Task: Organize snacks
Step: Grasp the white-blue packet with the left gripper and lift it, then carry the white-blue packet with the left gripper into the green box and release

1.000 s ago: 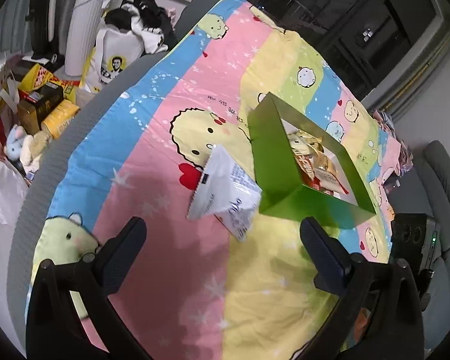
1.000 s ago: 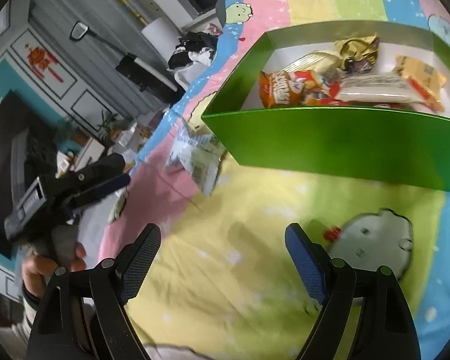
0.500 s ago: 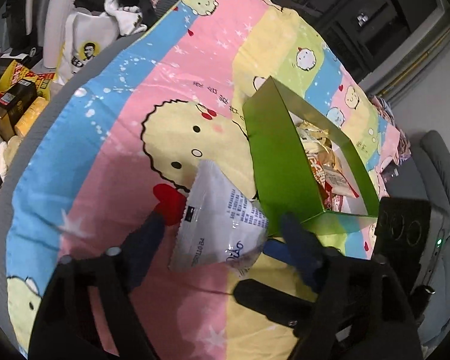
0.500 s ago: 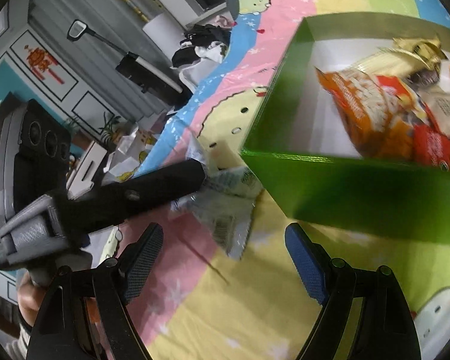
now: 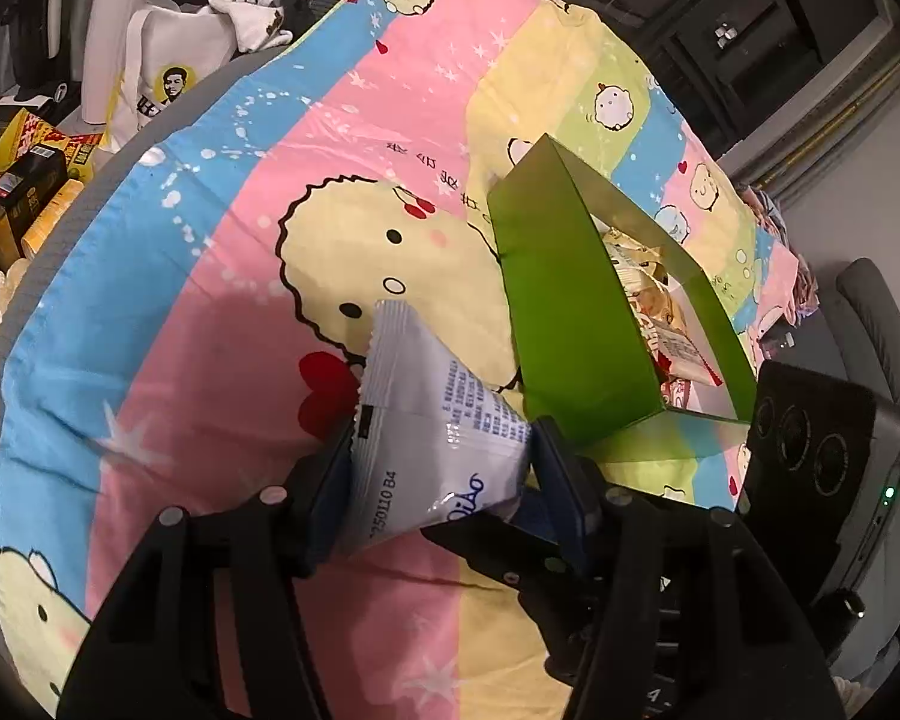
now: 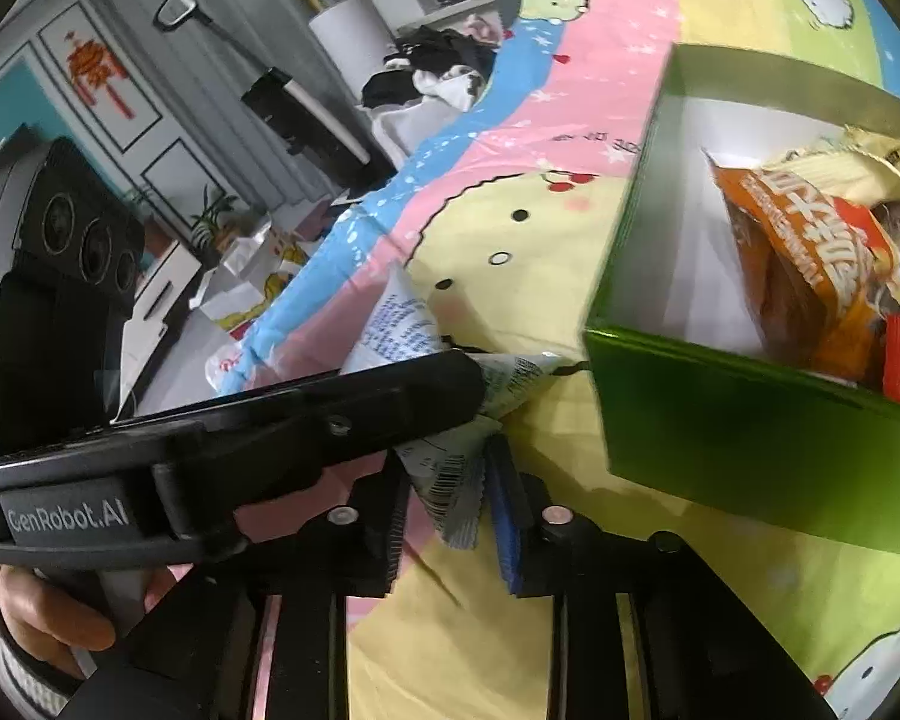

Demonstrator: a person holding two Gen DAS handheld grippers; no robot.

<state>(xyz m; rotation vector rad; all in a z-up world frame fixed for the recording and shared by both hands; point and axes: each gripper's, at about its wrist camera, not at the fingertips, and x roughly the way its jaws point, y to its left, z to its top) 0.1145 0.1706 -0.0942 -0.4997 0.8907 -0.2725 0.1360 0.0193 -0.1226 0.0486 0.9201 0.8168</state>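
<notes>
1. The left tongs (image 5: 441, 474) are tilting downward, jaws closing on the white packet (image 5: 432, 414), which is wedged between them.
2. The right tongs (image 6: 450, 504) are also closing, pinching the packet's crimped end (image 6: 450, 480) from the other side.
3. A hand (image 6: 54, 618) is gripping the left handle.
4. The green box (image 5: 564, 324) of snacks is standing just beyond on the bed (image 5: 222, 252); open sheet is lying to its left.
</notes>
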